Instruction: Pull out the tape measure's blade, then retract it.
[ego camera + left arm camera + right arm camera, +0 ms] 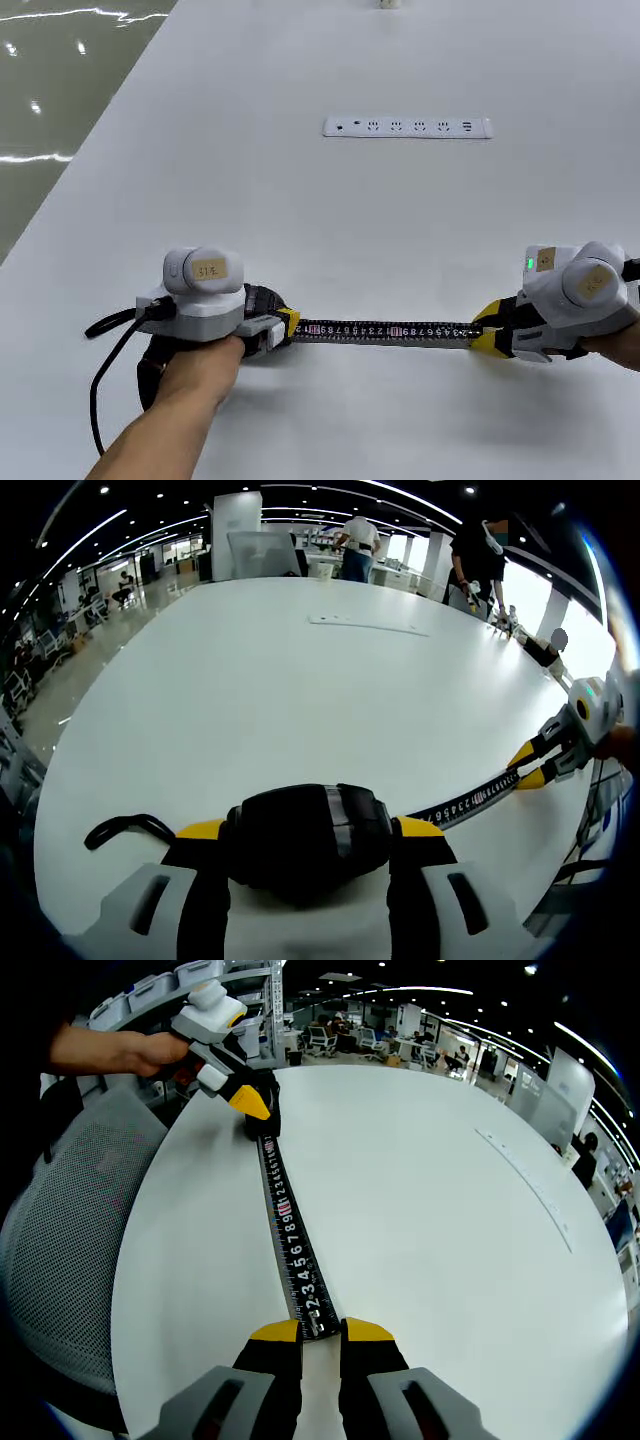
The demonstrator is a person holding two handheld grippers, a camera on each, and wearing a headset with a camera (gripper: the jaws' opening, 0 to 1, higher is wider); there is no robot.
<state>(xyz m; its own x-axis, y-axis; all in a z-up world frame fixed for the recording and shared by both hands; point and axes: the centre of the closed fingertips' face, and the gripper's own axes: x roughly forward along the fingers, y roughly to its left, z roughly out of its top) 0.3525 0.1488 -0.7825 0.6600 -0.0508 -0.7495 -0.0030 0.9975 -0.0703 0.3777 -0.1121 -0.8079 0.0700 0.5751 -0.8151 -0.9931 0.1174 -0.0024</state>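
- Gripping the black tape case [262,302] by its sides, the left tongs [285,325] sit by the near edge of the bench [300,220].
- The right tongs [487,328] are closed on the tip of the blade [385,331], which stretches along that edge between the two.
- The blade carries white digits 1 to 9, repeating on black, with red blocks at the tens.
- A yellow sticker [209,269] on the left tool reads "31" plus an unclear mark.
- A power strip [407,127] lies towards the far edge.
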